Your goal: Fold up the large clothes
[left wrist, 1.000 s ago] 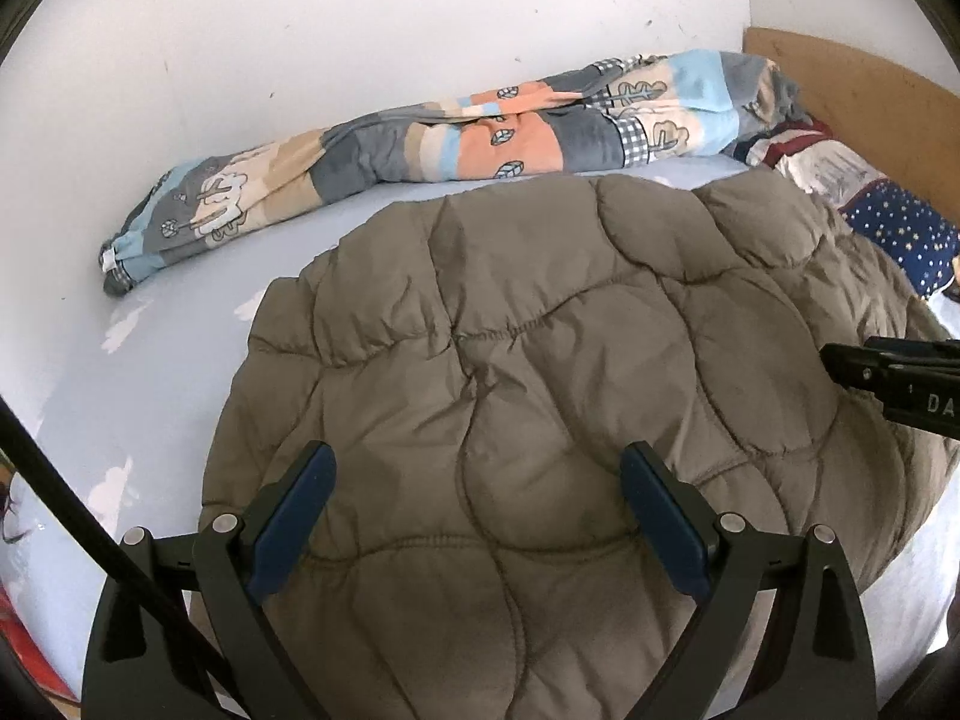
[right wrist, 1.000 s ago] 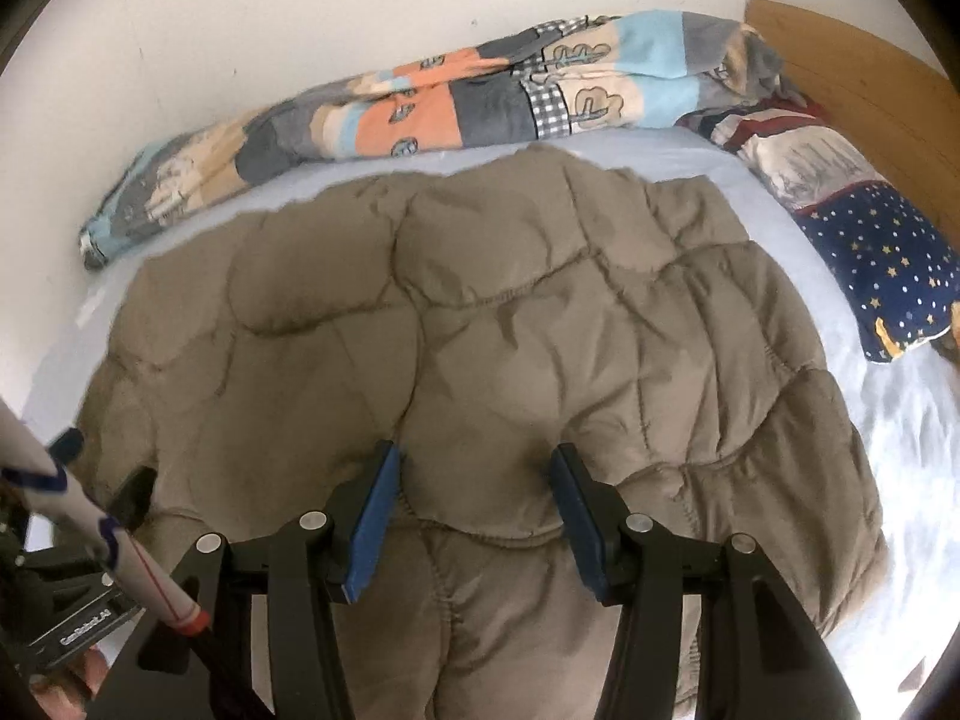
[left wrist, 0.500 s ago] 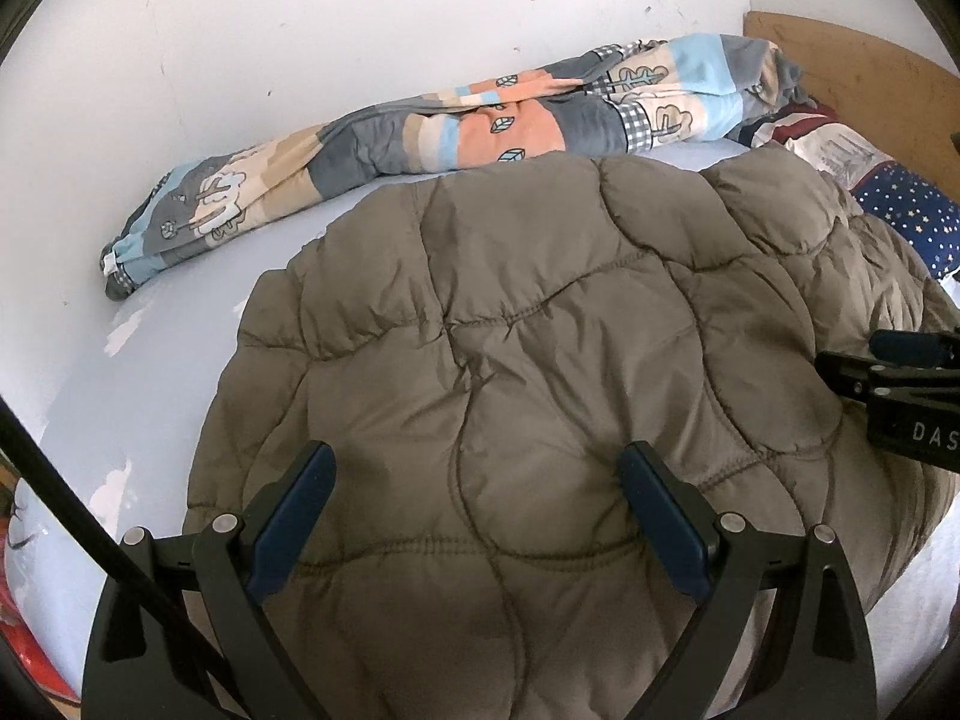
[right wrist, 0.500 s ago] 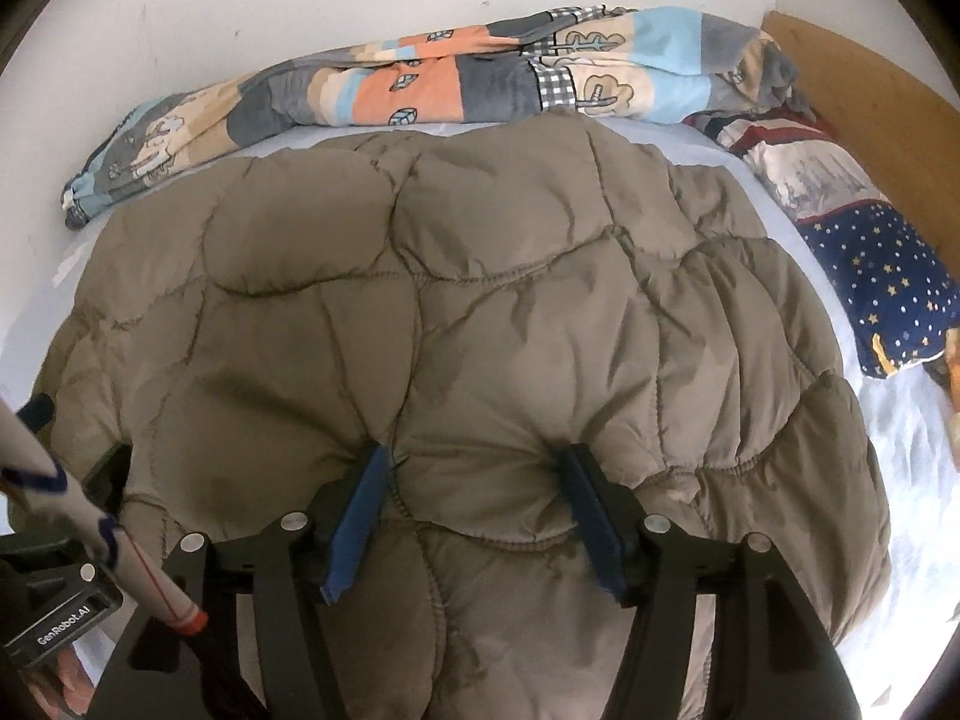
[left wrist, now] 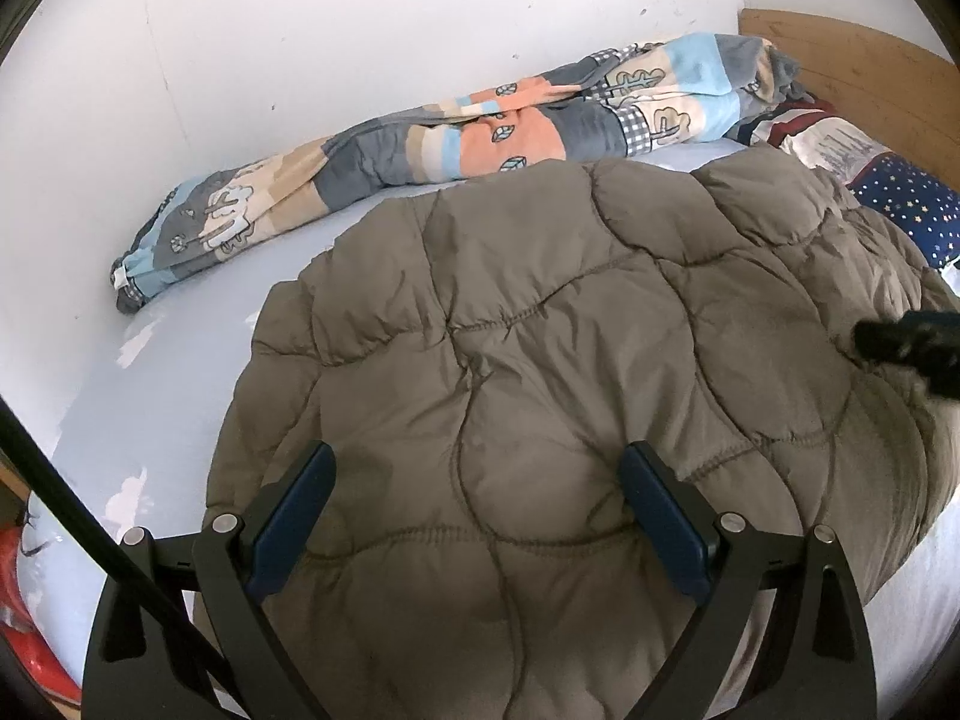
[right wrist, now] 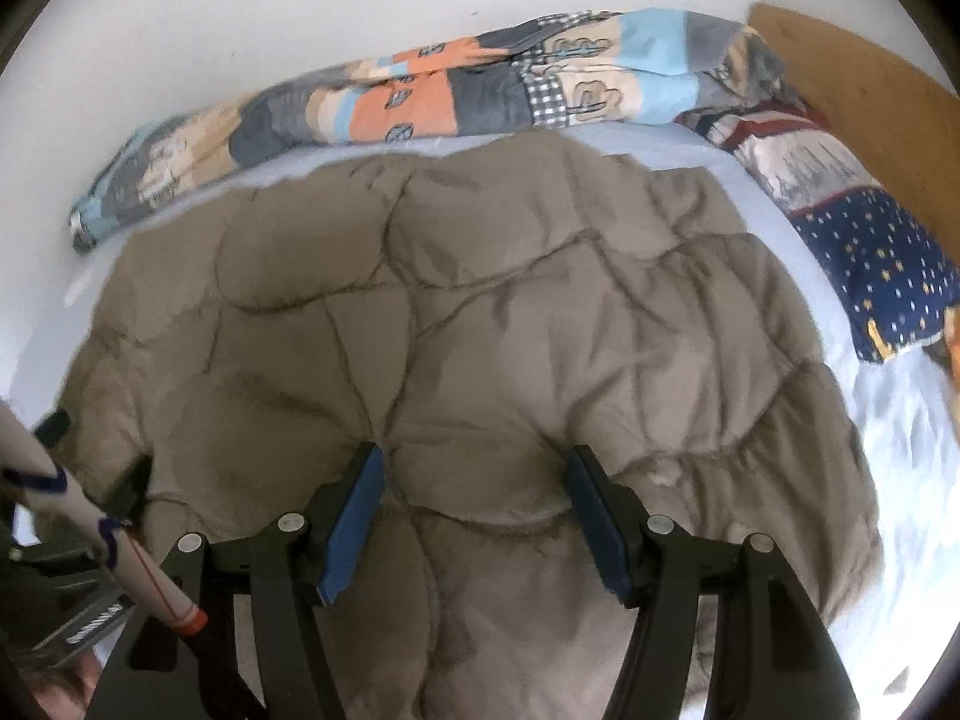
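A quilted olive-brown puffer jacket (left wrist: 540, 360) lies spread on the pale blue bed sheet (left wrist: 180, 396). My left gripper (left wrist: 474, 456) hovers over its near part, fingers wide apart and pinching nothing. My right gripper (right wrist: 474, 453) is open over the jacket (right wrist: 480, 312), with a puffy panel bulging between its blue pads (right wrist: 354, 516), which do not clamp it. The right gripper shows as a dark blur (left wrist: 912, 342) at the right edge of the left wrist view. One left finger (right wrist: 135, 480) shows at the lower left of the right wrist view.
A rolled patchwork blanket (left wrist: 420, 144) lies along the white wall at the far side. A star-print pillow (right wrist: 876, 276) and a wooden headboard (right wrist: 870, 78) are at the right. A red object (left wrist: 30, 630) sits low left beside the bed. A white stick (right wrist: 90, 528) crosses the lower left.
The right gripper's fingers have spread wider over the jacket fold. The jacket's far edge has shifted and flattened on the bed. The left gripper's fingers stay just as wide.
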A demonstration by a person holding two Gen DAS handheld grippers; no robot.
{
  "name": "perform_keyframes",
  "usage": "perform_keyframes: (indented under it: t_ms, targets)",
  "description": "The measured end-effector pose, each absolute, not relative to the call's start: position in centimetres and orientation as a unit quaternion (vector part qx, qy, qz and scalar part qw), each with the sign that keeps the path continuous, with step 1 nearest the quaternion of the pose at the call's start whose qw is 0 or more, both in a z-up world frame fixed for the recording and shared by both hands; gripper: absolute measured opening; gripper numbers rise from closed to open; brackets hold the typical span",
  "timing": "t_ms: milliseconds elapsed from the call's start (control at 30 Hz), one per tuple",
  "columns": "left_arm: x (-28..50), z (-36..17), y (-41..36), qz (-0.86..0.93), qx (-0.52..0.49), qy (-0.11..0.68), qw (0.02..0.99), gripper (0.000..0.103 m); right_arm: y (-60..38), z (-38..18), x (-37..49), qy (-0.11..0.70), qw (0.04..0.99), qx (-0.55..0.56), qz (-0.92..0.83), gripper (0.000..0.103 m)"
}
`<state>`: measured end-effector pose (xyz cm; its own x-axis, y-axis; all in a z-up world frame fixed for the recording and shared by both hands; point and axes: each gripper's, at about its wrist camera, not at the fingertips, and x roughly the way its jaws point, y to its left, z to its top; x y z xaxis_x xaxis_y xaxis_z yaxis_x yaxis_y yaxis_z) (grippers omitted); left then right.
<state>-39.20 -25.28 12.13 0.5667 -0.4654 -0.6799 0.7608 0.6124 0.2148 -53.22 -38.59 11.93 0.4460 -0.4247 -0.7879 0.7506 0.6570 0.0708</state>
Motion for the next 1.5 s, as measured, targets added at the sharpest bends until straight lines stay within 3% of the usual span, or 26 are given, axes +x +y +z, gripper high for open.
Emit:
perform_keyframes:
  t_ms: [300,833,1100,1500]
  targets:
    - [-39.5,12.0,-25.2,-0.356,0.259,0.285,0.852,0.096,-41.0,11.3,-58.2,0.377,0.79,0.267,-0.404,0.068]
    - [-40.0,13.0,-24.6,-0.357,0.24,0.297,0.852,0.096,-40.8,10.5,-57.5,0.39,0.777,0.28,-0.406,0.073]
    - [-45.0,16.9,-18.0,-0.373,0.21,0.267,0.864,0.096,-32.4,16.4,-60.9,0.324,0.829,0.215,-0.401,0.076]
    - [-51.3,19.6,-9.2,-0.371,0.19,0.263,0.87,0.096,-18.8,16.3,-67.7,0.305,0.85,0.218,-0.37,0.078]
